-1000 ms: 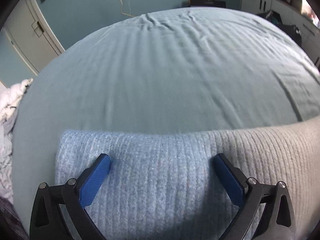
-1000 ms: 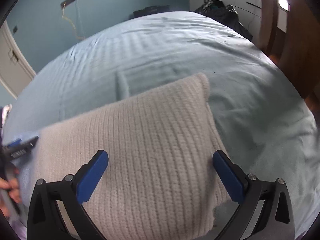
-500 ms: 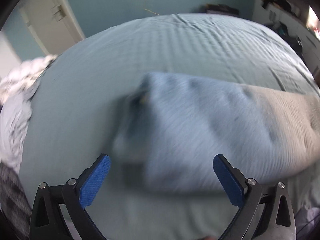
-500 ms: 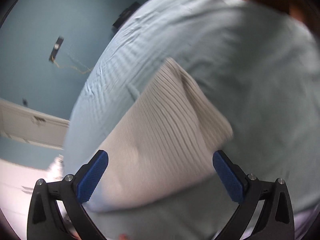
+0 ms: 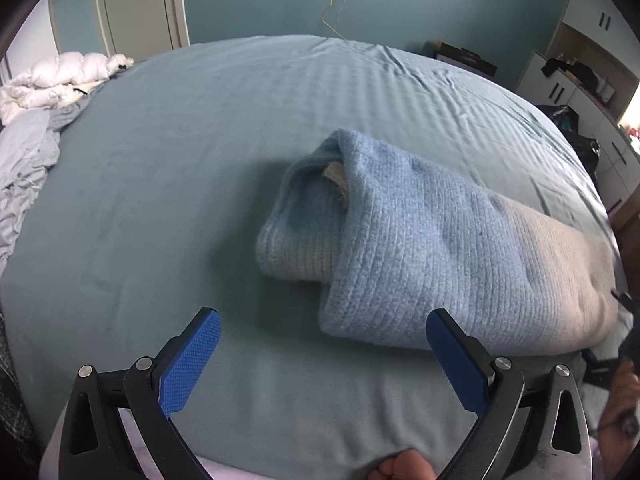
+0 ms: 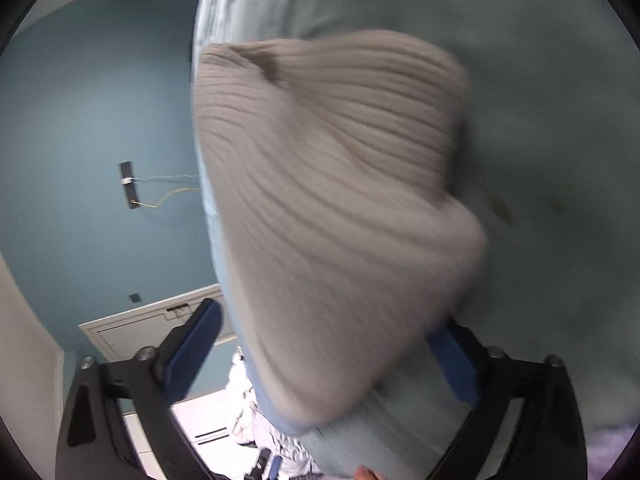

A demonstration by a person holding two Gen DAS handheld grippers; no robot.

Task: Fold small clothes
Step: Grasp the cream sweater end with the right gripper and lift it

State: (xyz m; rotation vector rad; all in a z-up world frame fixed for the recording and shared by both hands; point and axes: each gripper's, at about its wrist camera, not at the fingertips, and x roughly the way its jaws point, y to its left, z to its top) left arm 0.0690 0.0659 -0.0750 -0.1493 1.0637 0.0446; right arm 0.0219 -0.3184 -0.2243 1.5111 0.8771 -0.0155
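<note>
A folded knit sweater (image 5: 420, 240), light blue fading to beige, lies on the bed's blue-green sheet (image 5: 180, 160). In the left wrist view its blue end is folded over, showing an inner layer and a label. My left gripper (image 5: 322, 320) is open and empty, held back from the sweater's near corner. In the right wrist view the scene is rolled sideways. The sweater's beige end (image 6: 328, 160) fills the space between my right gripper's (image 6: 328, 320) wide jaws, which are closing. One blue pad (image 6: 452, 356) sits against the knit's edge. The other (image 6: 196, 348) stands apart from it.
A white duvet (image 5: 60, 76) and crumpled sheets (image 5: 20, 160) lie along the bed's left side. A door (image 5: 136, 4) is in the far wall. Cupboards (image 5: 580, 60) and a dark bag (image 5: 568, 120) stand at the right. A person's toes (image 5: 400, 466) show at the bottom edge.
My left gripper has drawn back off the sweater, which now lies ahead and to the right. My right gripper has rolled sideways and dropped toward the beige end.
</note>
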